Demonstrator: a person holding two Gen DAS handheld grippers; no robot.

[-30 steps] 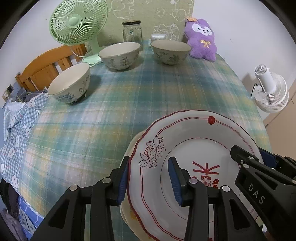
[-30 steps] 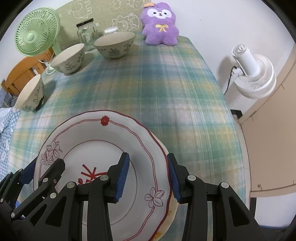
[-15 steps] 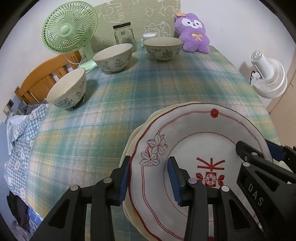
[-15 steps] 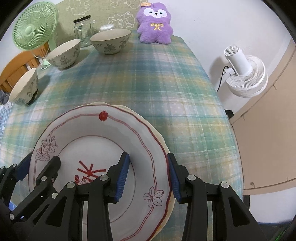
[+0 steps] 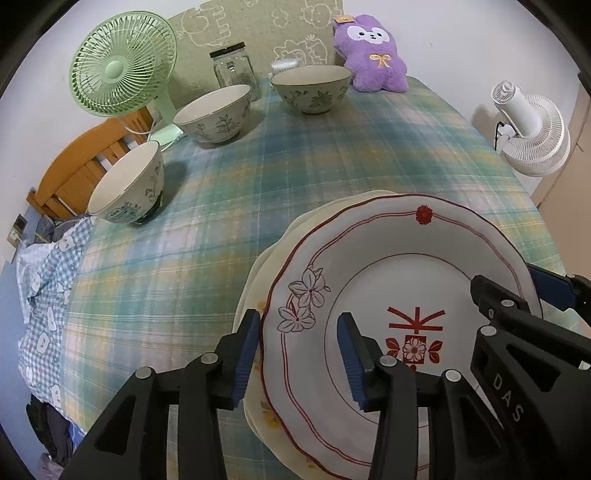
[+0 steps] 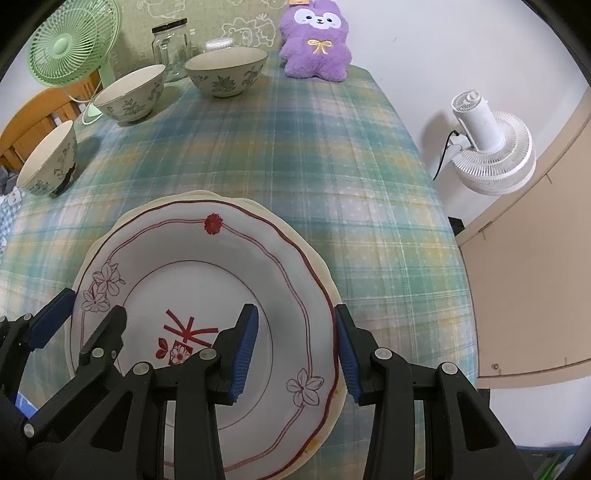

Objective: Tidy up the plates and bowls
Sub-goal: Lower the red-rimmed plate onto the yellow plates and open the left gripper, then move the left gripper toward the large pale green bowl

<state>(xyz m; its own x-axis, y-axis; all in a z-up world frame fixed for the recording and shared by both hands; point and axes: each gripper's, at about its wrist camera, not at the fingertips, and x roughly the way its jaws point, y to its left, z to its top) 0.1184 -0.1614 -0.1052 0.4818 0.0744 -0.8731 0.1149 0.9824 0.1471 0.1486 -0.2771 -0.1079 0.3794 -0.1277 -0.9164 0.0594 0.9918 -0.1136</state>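
Red-rimmed plate (image 5: 402,280) sits on a cream plate (image 5: 258,280) at the near table edge. Left gripper (image 5: 297,354) straddles its left rim, right gripper (image 6: 295,343) its right rim; both jaws are spread wider than the rim, gripping nothing. Three bowls (image 5: 212,112) lie well apart, far left; the left gripper is nearer them.

Your table (image 5: 295,177) wears a green and yellow plaid cloth. At its far end you have a green desk fan (image 5: 122,70), a glass jar (image 5: 234,72) and a purple plush toy (image 5: 371,55) against a pale green cushion (image 5: 258,29). A white wall (image 6: 461,44) lies behind, a white fan (image 6: 491,147) to the right, a wooden chair (image 5: 81,162) on the left.
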